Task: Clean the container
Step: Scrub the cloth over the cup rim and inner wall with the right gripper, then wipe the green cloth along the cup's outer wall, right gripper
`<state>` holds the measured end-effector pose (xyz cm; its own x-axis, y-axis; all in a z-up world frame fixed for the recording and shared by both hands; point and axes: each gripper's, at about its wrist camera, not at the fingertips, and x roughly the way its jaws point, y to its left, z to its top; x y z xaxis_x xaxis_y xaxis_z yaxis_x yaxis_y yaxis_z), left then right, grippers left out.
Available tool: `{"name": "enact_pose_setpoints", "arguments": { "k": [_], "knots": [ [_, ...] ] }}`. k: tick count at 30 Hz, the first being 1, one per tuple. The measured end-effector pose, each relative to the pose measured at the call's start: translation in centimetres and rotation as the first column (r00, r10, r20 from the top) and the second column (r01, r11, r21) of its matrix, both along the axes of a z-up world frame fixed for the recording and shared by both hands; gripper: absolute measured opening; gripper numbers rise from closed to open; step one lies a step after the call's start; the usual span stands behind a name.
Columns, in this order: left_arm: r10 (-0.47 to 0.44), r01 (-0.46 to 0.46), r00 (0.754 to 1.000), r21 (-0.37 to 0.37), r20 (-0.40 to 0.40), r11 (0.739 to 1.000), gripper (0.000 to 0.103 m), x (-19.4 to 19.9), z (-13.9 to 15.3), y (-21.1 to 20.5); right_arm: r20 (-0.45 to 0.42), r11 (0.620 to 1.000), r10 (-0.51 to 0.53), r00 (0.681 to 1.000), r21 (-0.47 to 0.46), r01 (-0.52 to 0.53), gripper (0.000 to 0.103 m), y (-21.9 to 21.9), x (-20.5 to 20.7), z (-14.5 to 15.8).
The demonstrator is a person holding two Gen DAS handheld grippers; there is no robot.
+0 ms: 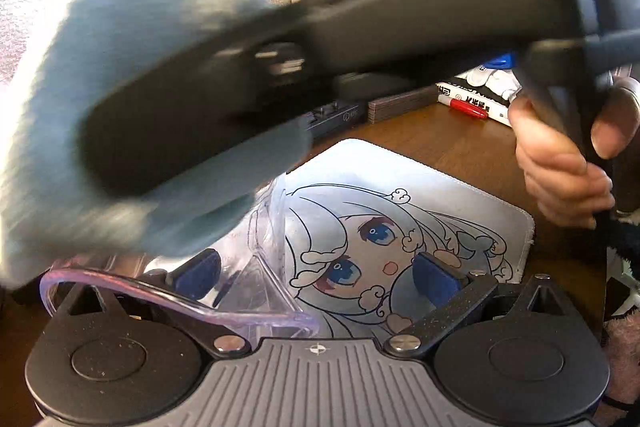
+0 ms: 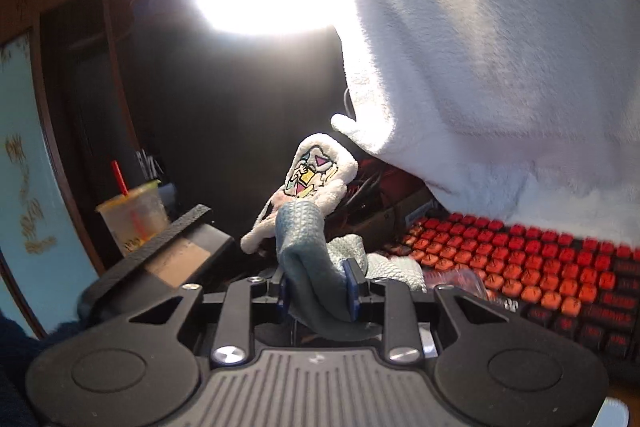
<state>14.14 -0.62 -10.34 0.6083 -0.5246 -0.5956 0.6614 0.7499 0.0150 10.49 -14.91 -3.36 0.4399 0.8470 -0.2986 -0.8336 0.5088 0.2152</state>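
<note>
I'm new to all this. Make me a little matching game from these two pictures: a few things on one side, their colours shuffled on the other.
Things:
1. cloth pinched in the right gripper
2. marker lying on the books
3. keyboard keys
4. container at the left gripper

Colours:
A. clear
B. glowing orange-red
C. blue-grey
D. red

Pairs: 1-C, 2-D, 3-B, 4-A
</note>
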Motion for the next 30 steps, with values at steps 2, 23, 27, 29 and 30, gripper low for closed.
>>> {"name": "enact_pose_setpoints", "arguments": {
  "k": [2,23,27,29,30],
  "knots": [
    [0.000,0.000,1.000,0.000,0.000,1.000,0.103,0.0,0.0,0.0,0.010,1.000,-0.026,1.000,-0.017,0.026,0.026,-0.6,0.0,0.1],
    [-0.001,0.001,1.000,-0.001,-0.001,1.000,0.103,0.0,0.2,0.4,0.097,0.994,-0.019,0.995,-0.110,0.030,0.026,0.0,-1.2,0.5],
    [-0.001,0.001,1.000,-0.001,0.000,1.000,0.103,0.1,0.2,0.4,0.092,0.988,-0.095,0.991,-0.114,0.106,0.026,-1.6,-0.8,0.5],
    [-0.001,0.001,1.000,-0.001,0.000,1.000,0.103,0.0,0.3,0.4,0.081,0.984,-0.141,0.987,-0.097,0.148,0.026,-2.2,-0.1,0.5],
    [0.000,0.000,1.000,-0.001,-0.001,1.000,0.103,0.0,0.3,0.5,0.073,0.983,-0.159,0.985,-0.085,0.165,0.026,-2.3,0.3,0.5]
  ]
}}
